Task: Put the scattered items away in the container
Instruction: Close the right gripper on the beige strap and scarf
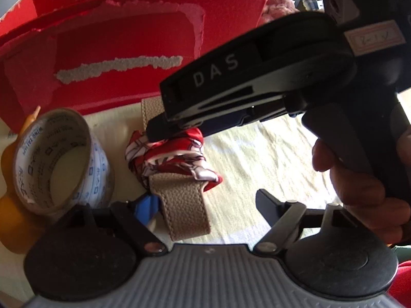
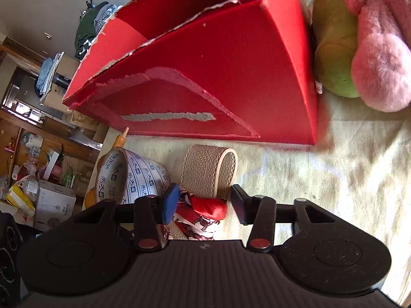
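Note:
A beige leather strap [image 1: 183, 205] with a red-and-white scarf [image 1: 169, 156] knotted around it lies on the cream cloth in front of the red cardboard box [image 1: 123, 46]. My right gripper [image 1: 164, 131] comes down from the right onto the scarf. In the right wrist view its jaws stand open [image 2: 203, 206] on either side of the scarf [image 2: 205, 213] and strap [image 2: 209, 170]. My left gripper [image 1: 200, 205] is open, low over the near end of the strap. A roll of clear tape [image 1: 61, 159] stands just left of the strap.
The red box [image 2: 231, 77] has torn edges and an open top. An orange item [image 1: 12, 220] lies by the tape at the cloth's left edge. A pink and green plush toy [image 2: 359, 41] sits right of the box. Room clutter shows beyond the left edge.

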